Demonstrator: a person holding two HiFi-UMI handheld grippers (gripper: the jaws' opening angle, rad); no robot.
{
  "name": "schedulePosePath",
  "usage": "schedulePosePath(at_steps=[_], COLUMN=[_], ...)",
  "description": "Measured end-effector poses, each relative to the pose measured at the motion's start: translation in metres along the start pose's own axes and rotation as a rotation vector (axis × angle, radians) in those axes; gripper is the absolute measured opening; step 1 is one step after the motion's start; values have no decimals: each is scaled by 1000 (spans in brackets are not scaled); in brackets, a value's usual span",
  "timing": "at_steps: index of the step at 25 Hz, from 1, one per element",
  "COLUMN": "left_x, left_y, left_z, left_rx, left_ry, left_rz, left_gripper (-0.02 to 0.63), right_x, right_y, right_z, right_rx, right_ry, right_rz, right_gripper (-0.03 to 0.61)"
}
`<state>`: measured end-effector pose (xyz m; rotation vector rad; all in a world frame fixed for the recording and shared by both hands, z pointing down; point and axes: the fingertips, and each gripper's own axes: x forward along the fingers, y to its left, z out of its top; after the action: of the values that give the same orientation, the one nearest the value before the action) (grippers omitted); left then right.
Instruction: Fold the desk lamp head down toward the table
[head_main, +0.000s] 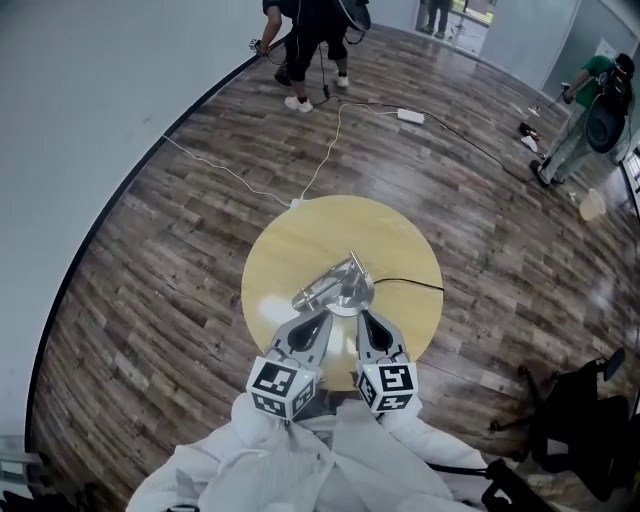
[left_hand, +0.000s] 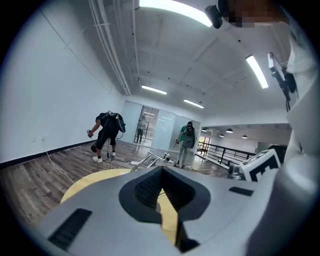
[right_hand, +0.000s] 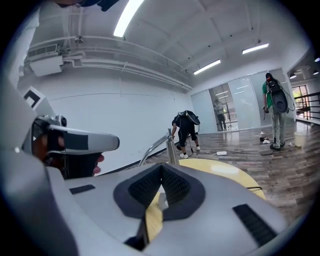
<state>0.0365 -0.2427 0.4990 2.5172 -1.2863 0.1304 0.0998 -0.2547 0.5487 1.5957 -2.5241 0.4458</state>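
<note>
One desk lamp (head_main: 338, 286) is seen mid-frame on one round table (head_main: 290, 240), with the left gripper (head_main: 322, 320) and right gripper (head_main: 363, 320) clenched empty.

Grey two-jaw left gripper (head_main: 322, 320) and matching right gripper (head_main: 362, 318) held side by side, just apart, tips converging and pointing ahead slightly below level, both jaw pairs closed pad to pad, the person's white sleeves (head_main: 250, 455) bunched right behind them.
</note>
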Motion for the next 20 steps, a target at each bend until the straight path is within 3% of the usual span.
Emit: schedulePosePath(at_steps=[4,11,15,20], left_x=[-33,-117,-156,-184], left_y=[-10,-30,-34,-54], left_z=[5,-29,-44,-43], left_rx=[28,55,39,41], left_ry=[-33,-7,-4,-28], left_rz=[1,-69,-27,-2], left_gripper=[0,0,0,0], right_x=[-31,-91,-129,-157], right_y=[20,88,122,148], right_z=[-3,-43,-59,-47], right_rx=[21,39,60,49], right_ry=[-31,-34,-40,-69], right_rz=[-32,-114,-146,-150], right_gripper=[12,12,12,12])
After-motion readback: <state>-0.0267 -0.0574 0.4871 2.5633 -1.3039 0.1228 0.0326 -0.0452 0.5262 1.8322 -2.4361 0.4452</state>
